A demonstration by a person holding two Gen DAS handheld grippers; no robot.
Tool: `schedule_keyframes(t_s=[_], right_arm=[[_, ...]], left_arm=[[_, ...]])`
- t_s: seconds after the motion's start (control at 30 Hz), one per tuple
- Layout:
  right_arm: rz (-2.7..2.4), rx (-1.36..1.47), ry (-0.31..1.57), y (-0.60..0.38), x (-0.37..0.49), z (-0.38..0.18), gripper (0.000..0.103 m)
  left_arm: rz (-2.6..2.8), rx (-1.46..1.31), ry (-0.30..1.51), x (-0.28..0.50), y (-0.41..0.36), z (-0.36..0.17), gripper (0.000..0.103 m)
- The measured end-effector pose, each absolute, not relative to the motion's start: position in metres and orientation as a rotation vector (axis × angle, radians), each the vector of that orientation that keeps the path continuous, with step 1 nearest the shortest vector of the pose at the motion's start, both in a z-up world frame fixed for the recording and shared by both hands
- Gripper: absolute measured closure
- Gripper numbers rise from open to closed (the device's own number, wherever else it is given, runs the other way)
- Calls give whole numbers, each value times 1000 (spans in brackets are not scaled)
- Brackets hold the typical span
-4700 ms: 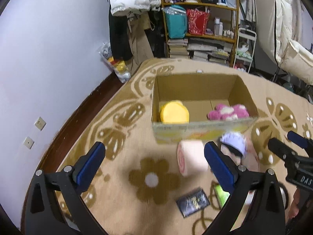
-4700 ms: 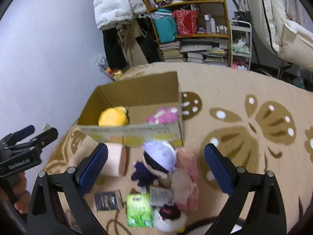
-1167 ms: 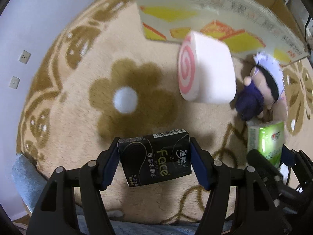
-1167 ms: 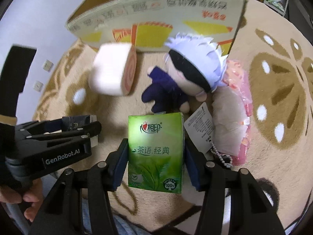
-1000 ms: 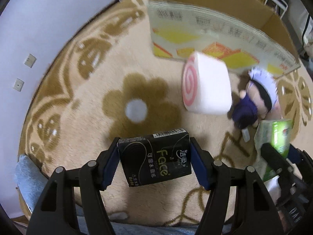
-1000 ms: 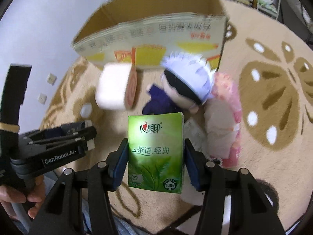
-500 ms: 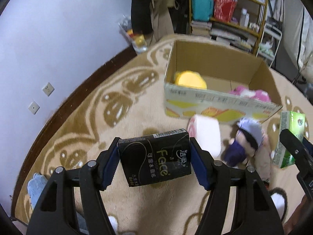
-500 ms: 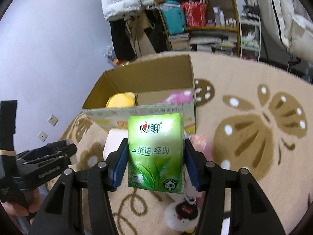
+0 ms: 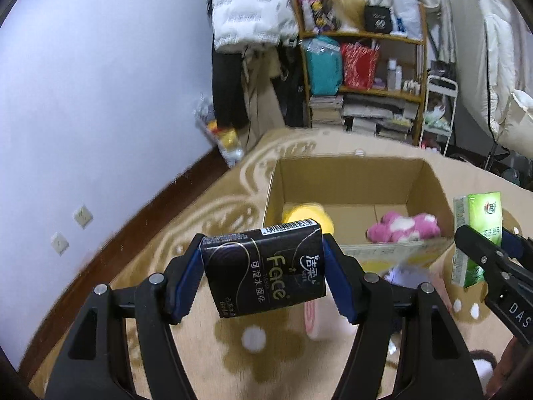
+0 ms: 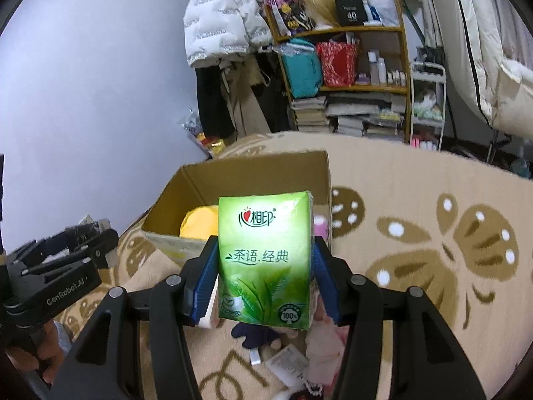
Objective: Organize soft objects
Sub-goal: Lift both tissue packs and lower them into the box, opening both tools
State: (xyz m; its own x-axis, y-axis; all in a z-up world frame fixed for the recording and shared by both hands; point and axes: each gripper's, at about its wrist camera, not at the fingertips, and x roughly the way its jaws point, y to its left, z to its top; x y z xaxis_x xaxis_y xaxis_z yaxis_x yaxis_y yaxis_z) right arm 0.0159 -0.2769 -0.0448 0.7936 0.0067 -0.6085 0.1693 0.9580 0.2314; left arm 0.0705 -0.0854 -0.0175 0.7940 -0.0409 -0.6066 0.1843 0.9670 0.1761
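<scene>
I had the left gripper [image 9: 263,273] clamped on the black pack [image 9: 263,271] and the right gripper [image 10: 265,273] clamped on the green pack [image 10: 265,263], both in the air short of the box [image 9: 346,180]'s near edge. Best carried past that edge before letting go. Both grippers pitched down toward the box.

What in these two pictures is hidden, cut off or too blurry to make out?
- Left wrist view: the pink-swirl roll sits mostly behind the left gripper and its black tissue pack.
- Right wrist view: the green tissue pack in the right gripper covers the box's pink plush and the floor doll.
- Both views: shelf labels are too small.
</scene>
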Motion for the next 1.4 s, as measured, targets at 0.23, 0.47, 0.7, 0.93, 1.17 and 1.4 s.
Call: schedule_keyframes(t_s=[0.23,0.47,0.7,0.93,1.17,1.4], right_arm=[[-119,250,631,-282,31,-45,46],[-109,223,601,-289,49,-41,46],[-91,183,589,-292,70,-41,46],[-67,171,592,-298,88,-48,46],[-49,164,625,-302,104,-64,46],[-24,171,635,-303,111,-71,45]], left_arm=[[-135,240,592,82,-94,-16,36],[-130,281,549,100,-104,-16,36],[-146,284,559,120,-112,-23,36],[-193,304,589,133,-125,-33,36],[-223,285,626,142,-133,-41,36],[-236,282,651,152,-138,-46,35]])
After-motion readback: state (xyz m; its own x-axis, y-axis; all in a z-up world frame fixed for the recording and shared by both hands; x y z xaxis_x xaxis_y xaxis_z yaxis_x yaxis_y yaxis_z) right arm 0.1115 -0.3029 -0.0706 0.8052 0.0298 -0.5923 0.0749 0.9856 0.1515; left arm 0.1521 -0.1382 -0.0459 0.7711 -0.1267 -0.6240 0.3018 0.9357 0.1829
